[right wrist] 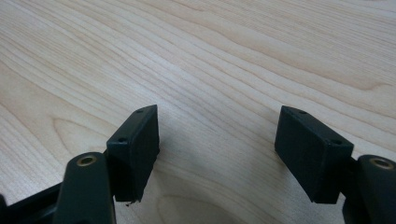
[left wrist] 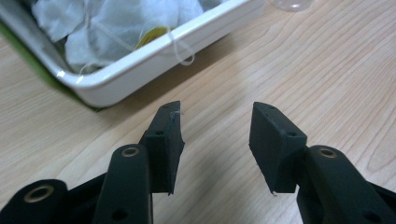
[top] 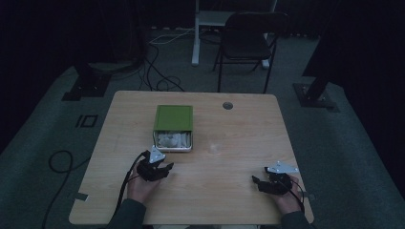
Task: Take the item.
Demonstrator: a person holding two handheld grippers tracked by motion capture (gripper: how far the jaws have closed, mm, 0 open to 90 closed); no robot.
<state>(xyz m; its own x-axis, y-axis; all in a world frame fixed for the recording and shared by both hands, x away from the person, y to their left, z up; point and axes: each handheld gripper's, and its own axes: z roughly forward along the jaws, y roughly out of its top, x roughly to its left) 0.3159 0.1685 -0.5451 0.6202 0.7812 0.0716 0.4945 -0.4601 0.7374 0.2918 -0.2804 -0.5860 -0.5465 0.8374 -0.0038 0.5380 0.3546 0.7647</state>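
1. Dim room, pale wood table (top: 224, 157); folding chair (top: 248, 40) and floor cables (top: 157, 71) behind it.
2. Work item: white tray (top: 174, 141) holding crumpled white paper or sachets (top: 172, 139), half slid out from a green sleeve (top: 173, 118). It sits left of table centre, toward the far side. In the left gripper view the tray corner (left wrist: 100, 86) is close ahead, with string loops (left wrist: 184, 49) hanging over the rim.
3. Left gripper (top: 159, 168): jaws apart, nothing between them, pointed at the tray's near edge and just short of it, not touching.
4. Right gripper (top: 267, 182): jaws spread wide, empty, over bare wood near the right front of the table, well apart from the tray.
5. Small clear object (left wrist: 292, 3) at the top edge of the left gripper view; can't identify it.
6. Judged step: approach, nothing grasped yet.
7. Next move probably needs the left gripper to advance over the rim, pick one sachet or its string, and close gently. The contents are tangled, so expect extras lifting along.
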